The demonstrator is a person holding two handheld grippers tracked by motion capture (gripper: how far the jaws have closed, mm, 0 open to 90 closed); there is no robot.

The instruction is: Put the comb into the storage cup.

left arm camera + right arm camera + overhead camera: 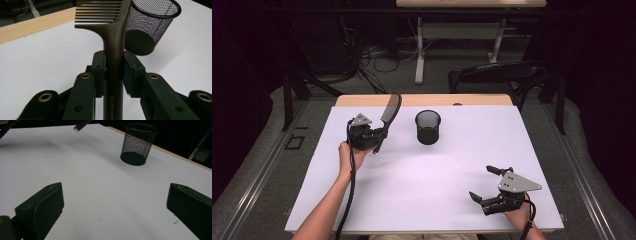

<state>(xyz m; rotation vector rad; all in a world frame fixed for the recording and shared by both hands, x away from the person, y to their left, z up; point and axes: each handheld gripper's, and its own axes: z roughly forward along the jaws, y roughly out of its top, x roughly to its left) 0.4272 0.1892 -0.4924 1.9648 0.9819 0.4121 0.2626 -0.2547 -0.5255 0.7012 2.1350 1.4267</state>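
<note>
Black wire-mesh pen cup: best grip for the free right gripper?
Take the black wire-mesh pen cup by its rim, coming from above with one jaw inside and one outside. It stands upright, mouth open, and the right gripper is open and empty.

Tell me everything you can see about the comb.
The comb is dark brown, smooth like plastic, with a long straight handle bearing small white lettering and a row of fine teeth on one side. The left hand-held gripper clamps its handle between both pads, holding it above the white table, teeth end raised, left of the mesh cup without touching it.
</note>
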